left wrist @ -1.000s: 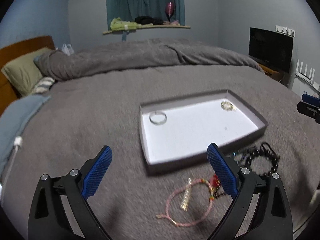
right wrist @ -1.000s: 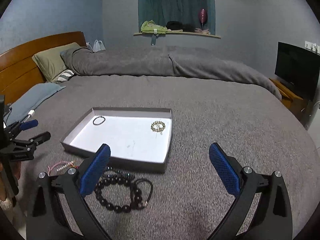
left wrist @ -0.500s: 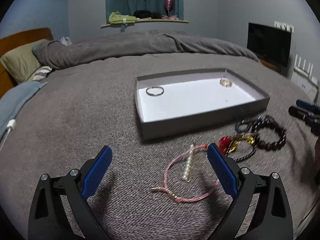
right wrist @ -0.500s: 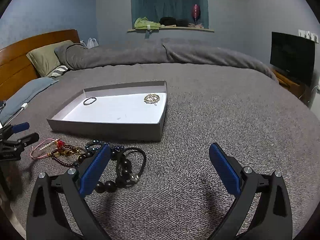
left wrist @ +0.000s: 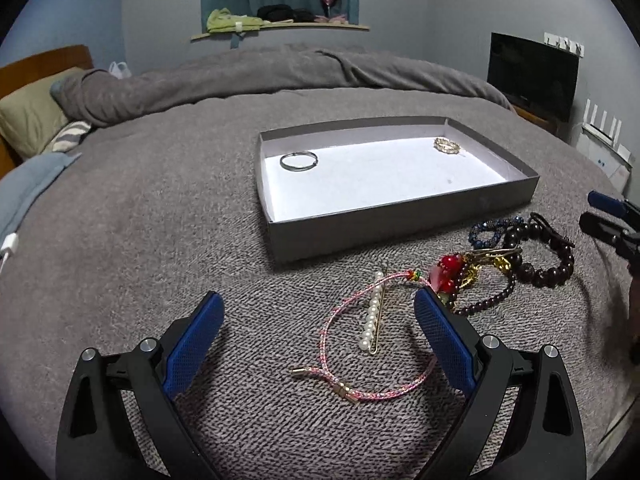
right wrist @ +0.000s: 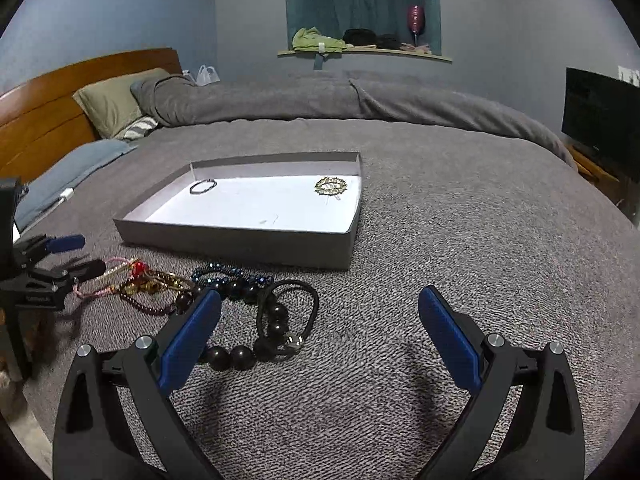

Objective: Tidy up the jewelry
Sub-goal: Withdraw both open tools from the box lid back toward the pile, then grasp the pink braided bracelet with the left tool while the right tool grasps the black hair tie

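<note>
A pink cord bracelet (left wrist: 321, 344) and a pearl hair pin (left wrist: 372, 320) lie on the grey bedspread between the fingers of my open left gripper (left wrist: 318, 308). To their right lies a tangle: a red-bead charm (left wrist: 450, 264), a blue bead bracelet (left wrist: 494, 228) and a large dark bead bracelet (left wrist: 536, 272). Beyond them, the grey tray (left wrist: 400, 216) holds a silver ring (left wrist: 298, 160) and a gold piece (left wrist: 447, 145). My right gripper (right wrist: 320, 302) is open and holds nothing. The dark bead bracelet (right wrist: 240, 356) and a black hair tie (right wrist: 304, 312) lie by its left finger.
The bed is wide, with a rolled grey duvet (right wrist: 360, 100) and pillows (right wrist: 112, 100) at the far side by a wooden headboard (right wrist: 40, 120). A TV (left wrist: 532, 76) stands at the right. In the right wrist view, the left gripper (right wrist: 78, 256) shows at the left edge.
Both grippers have come down low over the bedspread, closer to the loose jewelry in front of the tray. Both stayed open. The jewelry has not moved.
</note>
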Motion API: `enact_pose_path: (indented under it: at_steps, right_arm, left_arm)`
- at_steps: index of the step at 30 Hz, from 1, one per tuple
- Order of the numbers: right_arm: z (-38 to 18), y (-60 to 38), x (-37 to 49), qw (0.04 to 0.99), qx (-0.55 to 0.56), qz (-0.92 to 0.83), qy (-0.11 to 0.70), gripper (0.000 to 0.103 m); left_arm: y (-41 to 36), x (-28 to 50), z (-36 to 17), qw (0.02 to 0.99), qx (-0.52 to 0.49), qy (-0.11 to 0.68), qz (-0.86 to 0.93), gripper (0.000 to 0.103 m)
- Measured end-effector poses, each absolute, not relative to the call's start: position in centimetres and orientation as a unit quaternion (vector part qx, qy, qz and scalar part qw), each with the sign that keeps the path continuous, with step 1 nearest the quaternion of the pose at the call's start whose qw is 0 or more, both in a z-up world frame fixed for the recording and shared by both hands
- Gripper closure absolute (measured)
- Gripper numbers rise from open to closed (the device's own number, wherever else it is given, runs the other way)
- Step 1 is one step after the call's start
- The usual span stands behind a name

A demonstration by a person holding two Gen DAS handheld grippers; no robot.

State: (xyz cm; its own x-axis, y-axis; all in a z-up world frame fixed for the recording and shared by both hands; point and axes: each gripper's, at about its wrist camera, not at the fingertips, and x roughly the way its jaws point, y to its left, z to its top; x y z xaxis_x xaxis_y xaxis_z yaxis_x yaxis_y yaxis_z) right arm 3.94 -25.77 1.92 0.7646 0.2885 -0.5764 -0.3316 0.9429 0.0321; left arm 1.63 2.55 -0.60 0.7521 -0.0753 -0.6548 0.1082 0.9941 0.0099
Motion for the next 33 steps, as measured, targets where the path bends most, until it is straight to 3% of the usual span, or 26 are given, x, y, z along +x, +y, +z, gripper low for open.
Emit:
enact_pose_path:
  at_steps: [6, 10, 16, 19, 33]
  right_arm:
    - [1.7, -26.1, 4.3, 0.936, -0.022, 0.166, 0.310, 0.007]
    - [1.4, -25.8, 4.4, 0.931, -0.020, 0.174, 0.321, 0.015]
    - [1.2, -25.7, 4.4, 0.929, -0.019, 0.173, 0.325, 0.028]
    - [1.1, -25.6, 4.5, 0.929, -0.021, 0.171, 0.329, 0.034]
    - [0.7, -25.4, 4.7, 0.926, -0.026, 0.170, 0.336, 0.041]
  left_arm:
    - [2.9, 2.2, -1.0, 0.931, 0.013, 0.361, -0.055, 0.011]
    - [2.9, 2.4, -1.3, 0.927, 0.012, 0.370, -0.060, 0.030]
    - [3.1, 2.4, -1.4, 0.925, 0.004, 0.376, -0.064, 0.045]
    - [3.1, 2.5, -1.6, 0.921, 0.003, 0.382, -0.072, 0.059]
    - [3.1, 2.9, -2.4, 0.909, 0.009, 0.410, -0.075, 0.078]
